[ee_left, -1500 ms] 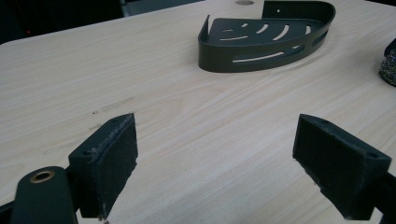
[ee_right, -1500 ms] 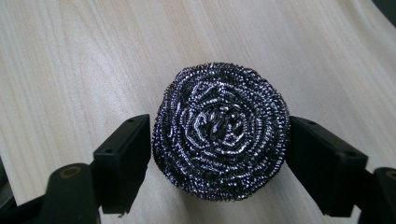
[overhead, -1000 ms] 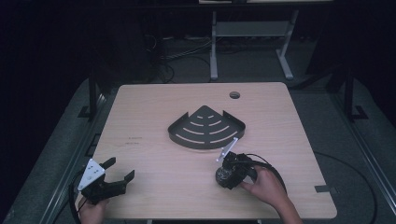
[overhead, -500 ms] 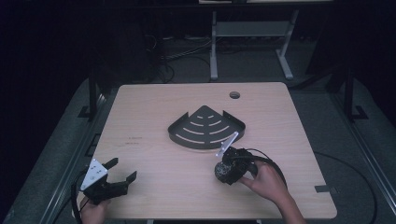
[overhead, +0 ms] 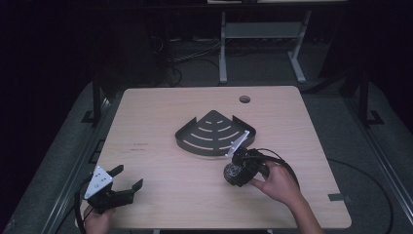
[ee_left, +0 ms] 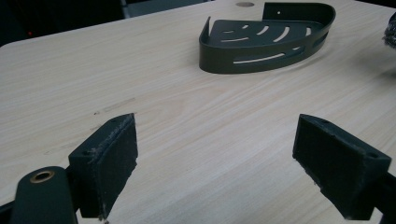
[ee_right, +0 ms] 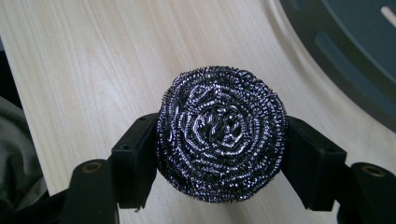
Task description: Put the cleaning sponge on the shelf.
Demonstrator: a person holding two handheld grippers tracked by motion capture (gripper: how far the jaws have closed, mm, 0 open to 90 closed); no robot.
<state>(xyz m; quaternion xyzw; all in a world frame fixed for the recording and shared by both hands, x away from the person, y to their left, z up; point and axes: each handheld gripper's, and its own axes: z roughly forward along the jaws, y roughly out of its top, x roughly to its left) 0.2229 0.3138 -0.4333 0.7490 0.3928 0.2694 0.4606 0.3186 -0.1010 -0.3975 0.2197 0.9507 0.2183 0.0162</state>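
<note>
Right tongs (ee_right: pixel 219 154) clamp round steel scourer (ee_right: pixel 220 133), coil facing camera; left tongs (ee_left: pixel 217 163) gape wide.

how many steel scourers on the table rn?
1. The steel scourer sits clamped in the right claw, just off the near rim of the dark corner shelf. None lies on the shelf's visible surface.

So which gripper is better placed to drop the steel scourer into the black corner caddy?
Probably the right gripper: it grips the steel scourer beside the caddy. The left gripper sits open, farther off.
</note>
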